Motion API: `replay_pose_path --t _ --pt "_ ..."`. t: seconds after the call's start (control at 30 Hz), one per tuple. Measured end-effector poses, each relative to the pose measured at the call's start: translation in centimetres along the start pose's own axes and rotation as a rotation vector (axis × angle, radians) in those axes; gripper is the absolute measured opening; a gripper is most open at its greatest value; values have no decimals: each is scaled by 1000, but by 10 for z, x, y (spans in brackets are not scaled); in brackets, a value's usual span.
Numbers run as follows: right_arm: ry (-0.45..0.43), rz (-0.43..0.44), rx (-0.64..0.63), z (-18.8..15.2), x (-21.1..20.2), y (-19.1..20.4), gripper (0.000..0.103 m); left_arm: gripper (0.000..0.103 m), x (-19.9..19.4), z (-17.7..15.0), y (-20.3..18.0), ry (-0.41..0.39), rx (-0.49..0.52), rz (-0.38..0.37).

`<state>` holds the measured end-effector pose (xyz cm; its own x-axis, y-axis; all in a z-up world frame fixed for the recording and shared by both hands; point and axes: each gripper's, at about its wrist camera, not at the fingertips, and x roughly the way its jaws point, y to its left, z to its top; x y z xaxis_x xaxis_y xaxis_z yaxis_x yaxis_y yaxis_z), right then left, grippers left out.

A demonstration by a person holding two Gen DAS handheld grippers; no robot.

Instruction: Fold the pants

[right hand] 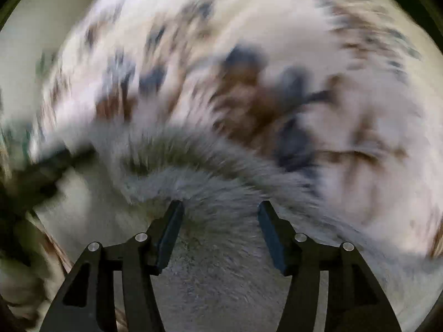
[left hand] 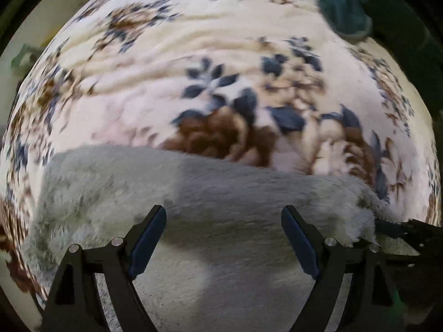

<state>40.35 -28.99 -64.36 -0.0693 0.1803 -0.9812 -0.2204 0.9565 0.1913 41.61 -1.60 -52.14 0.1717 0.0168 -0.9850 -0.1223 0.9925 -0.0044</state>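
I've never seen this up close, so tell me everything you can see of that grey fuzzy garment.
The grey pants look like thick, fluffy fleece. They lie spread in a broad band on a floral blanket, their fuzzy edge curving across it. Both grippers point down at them with fingers apart; the blur hides whether anything touches them.

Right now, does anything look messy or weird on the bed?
Nothing is spilled or broken. The fuzzy grey pants lie on the flowery blanket, and their far edge is bunched into a hump instead of flat. A crumpled dark green cloth sits at the blanket's far edge.
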Motion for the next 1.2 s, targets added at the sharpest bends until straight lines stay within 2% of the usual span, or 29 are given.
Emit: replay_pose_path --t 0.03,0.07,0.13,0.2,0.3,0.4,0.5,0.6,0.63,0.7,0.8,0.83,0.97,1.1,1.2 --pt "-23 -60 -24 0 3 5 39 84 1 -1 2 7 -6 -2" --pt "-34 -85 -18 -2 2 5 19 84 0 -2 2 9 -6 -5" --pt "-85 -72 73 -7 -12 -5 9 84 -4 -6 -2 0 -2 -22" --pt "-146 -45 193 -15 -29 -27 8 84 -5 -8 -12 -1 8 -48" --pt "-130 6 303 -26 -27 -54 7 84 3 -6 -41 0 72 -91" --pt "-99 42 391 -26 -14 -68 7 84 31 3 -72 8 161 -24" --pt "-105 71 461 -28 -14 -77 7 88 55 17 -73 21 150 -2" --pt "-102 92 496 -27 -14 -86 7 89 63 25 -65 35 113 -20" --pt "-101 105 503 -24 -16 -89 9 89 61 26 -62 39 107 -24" --pt "-107 160 526 -27 -15 -92 21 89 51 25 -57 41 91 -38" --pt "-184 201 591 -41 -32 -94 60 89 18 14 -42 22 39 -91" --pt "-223 207 614 -56 -45 -101 70 89 10 10 -39 17 29 -104" --pt "-347 174 776 -146 -95 -136 73 89 -26 -28 -48 31 28 -162" --pt "-394 50 1069 -284 -127 -194 73 89 -36 -72 -92 83 85 -197" --pt "-447 16 1318 -384 -135 -241 73 89 -31 -92 -130 123 156 -203"
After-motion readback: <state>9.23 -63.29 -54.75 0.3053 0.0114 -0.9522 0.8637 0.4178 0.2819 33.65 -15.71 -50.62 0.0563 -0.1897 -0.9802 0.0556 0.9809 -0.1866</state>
